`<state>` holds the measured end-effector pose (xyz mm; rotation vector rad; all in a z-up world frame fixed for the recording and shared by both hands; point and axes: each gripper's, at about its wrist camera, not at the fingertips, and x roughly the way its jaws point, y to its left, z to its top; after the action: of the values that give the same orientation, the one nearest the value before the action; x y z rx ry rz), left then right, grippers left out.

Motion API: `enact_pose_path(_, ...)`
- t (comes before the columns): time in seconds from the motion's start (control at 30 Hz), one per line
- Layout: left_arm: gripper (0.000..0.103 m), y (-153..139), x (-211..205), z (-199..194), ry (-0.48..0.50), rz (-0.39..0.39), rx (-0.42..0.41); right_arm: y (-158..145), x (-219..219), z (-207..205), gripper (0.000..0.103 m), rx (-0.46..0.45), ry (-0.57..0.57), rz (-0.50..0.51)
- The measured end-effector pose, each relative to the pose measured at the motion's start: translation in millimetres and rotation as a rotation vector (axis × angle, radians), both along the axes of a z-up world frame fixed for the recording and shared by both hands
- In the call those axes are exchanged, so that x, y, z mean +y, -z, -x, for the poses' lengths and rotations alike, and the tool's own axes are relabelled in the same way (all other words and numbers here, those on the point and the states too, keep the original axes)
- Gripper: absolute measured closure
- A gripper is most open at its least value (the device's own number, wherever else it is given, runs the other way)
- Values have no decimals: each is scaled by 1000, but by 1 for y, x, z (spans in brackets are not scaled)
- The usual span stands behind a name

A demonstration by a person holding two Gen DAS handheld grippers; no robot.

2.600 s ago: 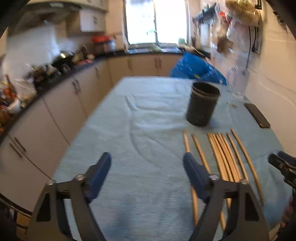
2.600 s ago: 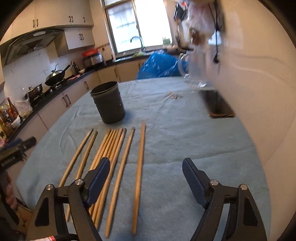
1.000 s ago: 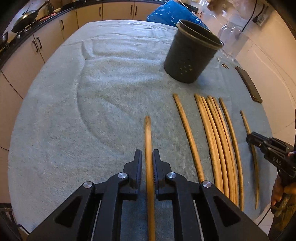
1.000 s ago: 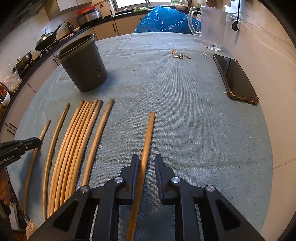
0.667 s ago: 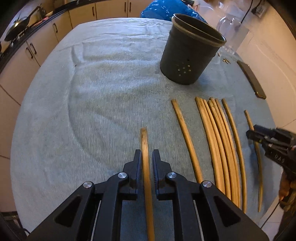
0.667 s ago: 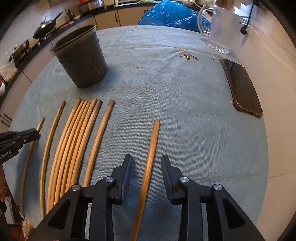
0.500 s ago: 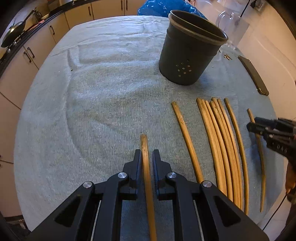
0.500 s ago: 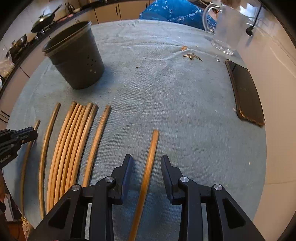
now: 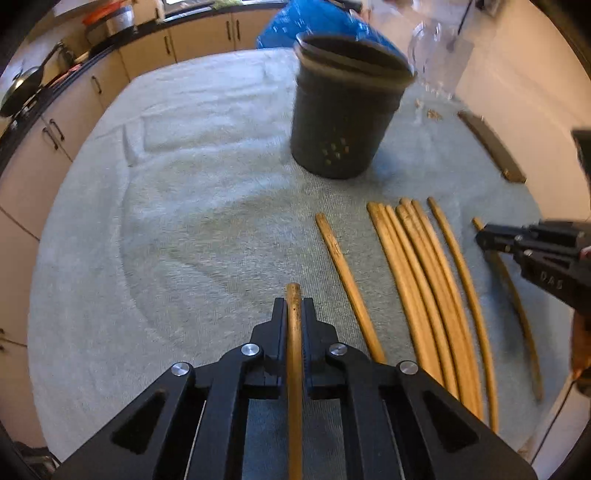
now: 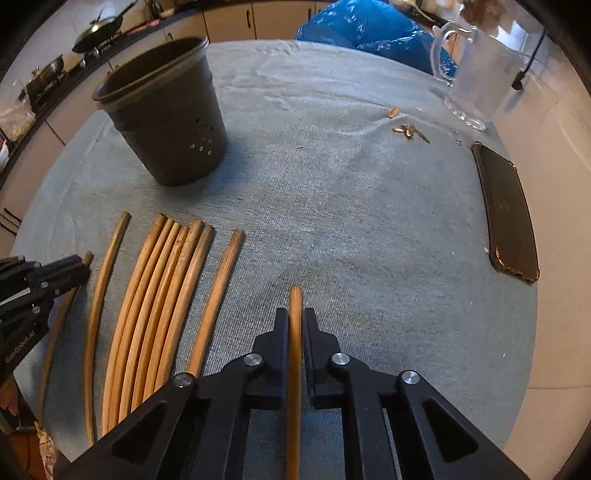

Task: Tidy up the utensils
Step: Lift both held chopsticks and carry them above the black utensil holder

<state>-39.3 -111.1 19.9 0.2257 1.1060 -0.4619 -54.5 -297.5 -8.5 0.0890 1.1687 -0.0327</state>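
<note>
In the left wrist view my left gripper (image 9: 294,306) is shut on a wooden chopstick (image 9: 293,291), whose tip pokes just past the fingertips. Ahead and to the right stands the dark perforated holder (image 9: 347,122), upright on the towel. In the right wrist view my right gripper (image 10: 295,314) is closing onto another chopstick (image 10: 295,295), with its pads pressing on both sides. The holder (image 10: 166,122) is ahead and to the left there. Several loose chopsticks (image 10: 166,295) lie in a row between the two grippers. Each gripper also shows at the edge of the other's view.
A grey-blue towel (image 10: 332,206) covers the table. A black phone (image 10: 509,214) lies at the right edge, with a glass jug (image 10: 476,81) and small keys (image 10: 410,131) behind it. A blue bag (image 10: 369,29) sits at the far end. Kitchen cabinets (image 9: 74,110) run along the left.
My right gripper's jaws stood apart around the chopstick and have now closed on it. Both grippers slid forward along their sticks, so less tip shows. The holder looks nearer.
</note>
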Motion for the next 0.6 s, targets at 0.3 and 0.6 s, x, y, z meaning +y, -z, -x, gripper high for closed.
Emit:
enact_pose_path(0.3, 96, -56, 42, 40, -45, 141, -125, -52, -2, 47, 96, -246, 48, -95)
enact_pose_path(0.6, 96, -117, 71, 82, -58, 265, -273, -105, 11, 93, 96, -446, 57, -116)
